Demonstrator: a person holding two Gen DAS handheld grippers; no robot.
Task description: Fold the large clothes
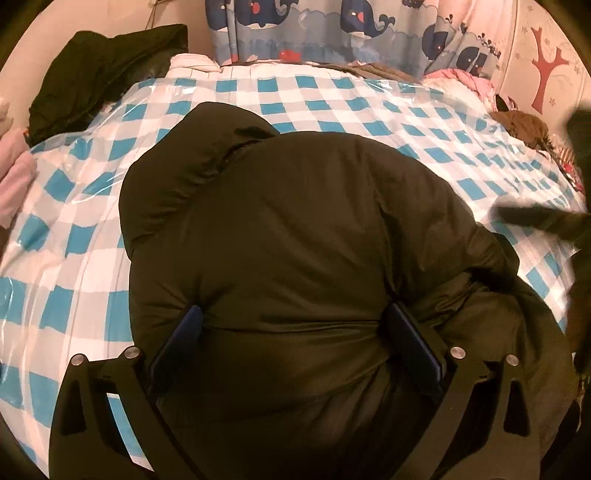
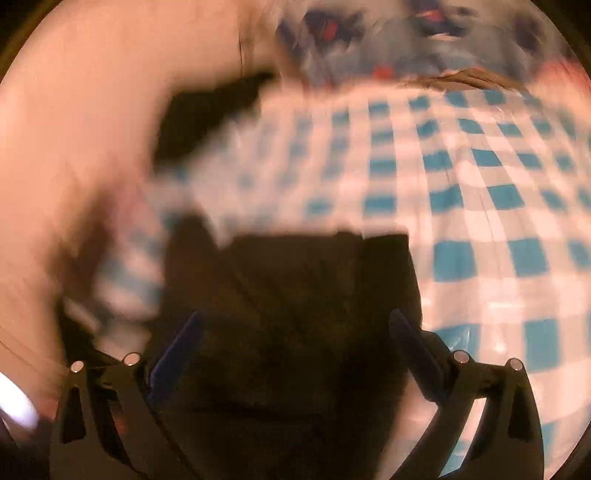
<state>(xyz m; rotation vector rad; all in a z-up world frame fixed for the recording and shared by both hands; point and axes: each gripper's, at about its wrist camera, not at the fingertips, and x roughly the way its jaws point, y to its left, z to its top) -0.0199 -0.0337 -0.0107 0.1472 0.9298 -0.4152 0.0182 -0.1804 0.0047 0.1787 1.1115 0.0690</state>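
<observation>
Progress: we'd say we're somewhere in the middle. The dark puffer jacket lies bunched in one thick mound on the bed, with a lobe that looks like the hood or a sleeve doubled over at upper left of the mound. It's not a tidy flat packet yet, so more folds and some squaring up look left to do.
Where the jacket is: centre and bottom of the left wrist view, on the blue-and-white checked bed cover, which seems to sit under clear plastic.
Left gripper: jaws spread wide, pressed down into the padding on either side of a puffy bulge. Not pinching anything, as far as we can see.
Right gripper: jaws also wide apart, with dark jacket fabric between and in front of them. That view is badly blurred, so we can't tell if it touches.
Other stuff: another dark garment sits at upper left, and a whale-print curtain runs along the top.
</observation>
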